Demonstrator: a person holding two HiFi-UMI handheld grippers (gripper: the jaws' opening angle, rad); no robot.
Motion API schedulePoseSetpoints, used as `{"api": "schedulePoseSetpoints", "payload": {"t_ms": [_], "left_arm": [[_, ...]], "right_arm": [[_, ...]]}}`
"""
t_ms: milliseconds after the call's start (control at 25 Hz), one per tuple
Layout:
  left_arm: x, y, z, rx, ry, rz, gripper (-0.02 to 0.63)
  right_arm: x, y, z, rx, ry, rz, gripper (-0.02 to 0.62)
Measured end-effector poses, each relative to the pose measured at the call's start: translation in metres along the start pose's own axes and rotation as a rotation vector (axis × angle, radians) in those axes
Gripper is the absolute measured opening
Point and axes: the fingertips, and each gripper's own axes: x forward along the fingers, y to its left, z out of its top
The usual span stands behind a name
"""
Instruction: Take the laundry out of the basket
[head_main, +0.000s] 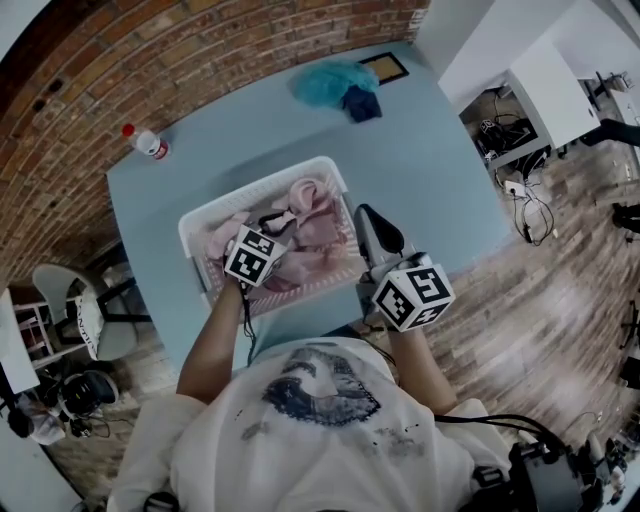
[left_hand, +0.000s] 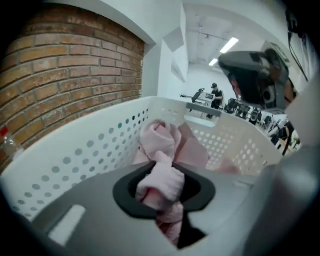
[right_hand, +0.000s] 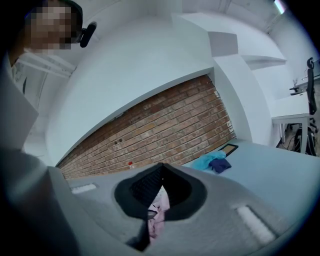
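Your left gripper (left_hand: 162, 189) has its fingers narrowed onto a bunched fold of the pink cloth (left_hand: 161, 137), inside the basket (head_main: 203, 222) at the 6 o'clock edge of the table (head_main: 430, 170). Your right gripper (right_hand: 160, 172), at 4 o'clock of the basket, has its fingers pressed together and holds nothing. The cloth looks soft, light and limp, so a thick fold is probably the safest place to hold.

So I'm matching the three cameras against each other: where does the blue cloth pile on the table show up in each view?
Head view: blue cloth pile near the top, at the far end of the table.
Left gripper view: not in it.
Right gripper view: right of centre, below the right end of the brick wall.
Shared landmark: the brick wall, in all three views.
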Motion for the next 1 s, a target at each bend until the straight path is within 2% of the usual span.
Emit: {"api": "schedulePoseSetpoints", "payload": {"t_ms": [160, 400, 1000], "left_arm": [[-0.011, 0.009, 0.006, -0.005, -0.068, 0.037, 0.07], [-0.046, 0.011, 0.028, -0.058, -0.16, 0.047, 0.067], [-0.128, 0.016, 0.079, -0.064, -0.4, 0.142, 0.064]], "right_arm": [[-0.003, 0.006, 0.002, -0.008, -0.005, 0.0, -0.003], [-0.005, 0.016, 0.003, -0.014, -0.01, 0.008, -0.003], [0.002, 0.059, 0.024, -0.089, -0.043, 0.056, -0.003]]}}
